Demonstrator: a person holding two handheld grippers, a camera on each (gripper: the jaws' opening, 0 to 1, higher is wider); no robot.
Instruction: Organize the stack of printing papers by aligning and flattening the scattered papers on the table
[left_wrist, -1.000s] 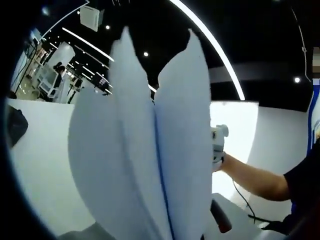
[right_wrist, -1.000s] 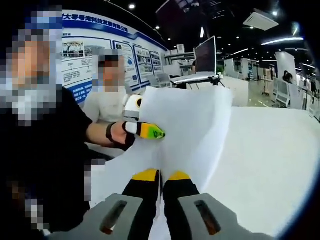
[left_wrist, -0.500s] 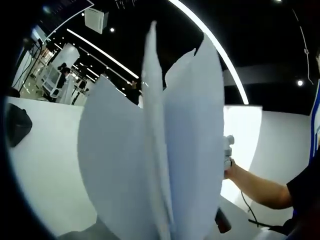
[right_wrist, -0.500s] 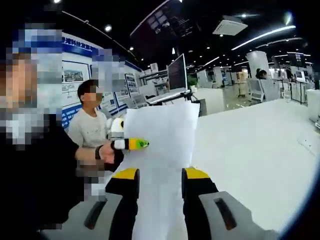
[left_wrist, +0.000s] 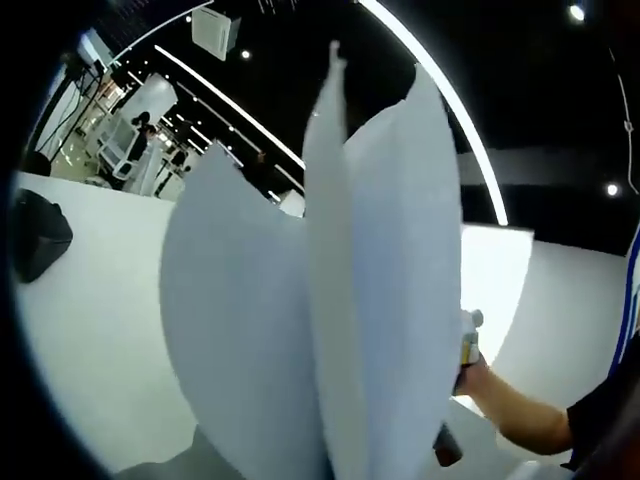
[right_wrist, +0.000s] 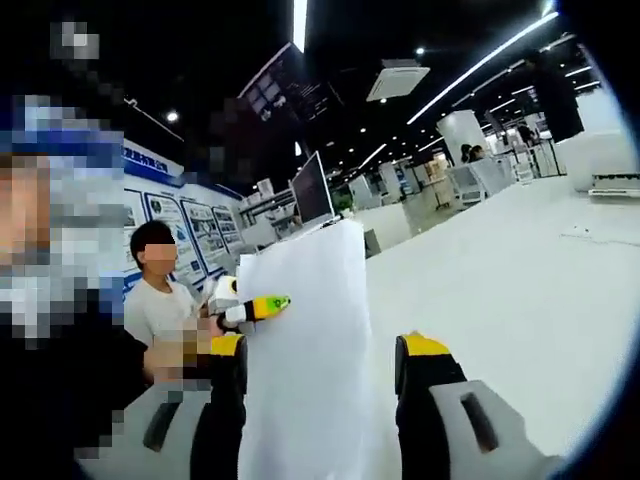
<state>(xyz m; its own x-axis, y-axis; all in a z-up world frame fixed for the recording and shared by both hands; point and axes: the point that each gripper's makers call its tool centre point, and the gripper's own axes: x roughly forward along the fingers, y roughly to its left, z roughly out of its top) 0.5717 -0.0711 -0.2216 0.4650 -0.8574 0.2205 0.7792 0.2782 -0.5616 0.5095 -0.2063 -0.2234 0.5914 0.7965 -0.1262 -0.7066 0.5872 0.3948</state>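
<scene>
The right tool (right_wrist: 320, 365) stands wide open, its jaws to either side of the upright papers (right_wrist: 305, 350) and gripping nothing. The left tool (right_wrist: 262, 305) pinches the sheets' near edge. In the left gripper view the papers (left_wrist: 330, 300) fan apart above the white surface (left_wrist: 90, 300) (three loose leaves at least). Held at one edge only, they could splay further or slip down.

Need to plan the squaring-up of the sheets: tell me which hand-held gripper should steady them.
Left. In the right gripper view the left hand-held gripper meets the upright papers, probably gripping them, while the right hand-held gripper stands open around them.
</scene>
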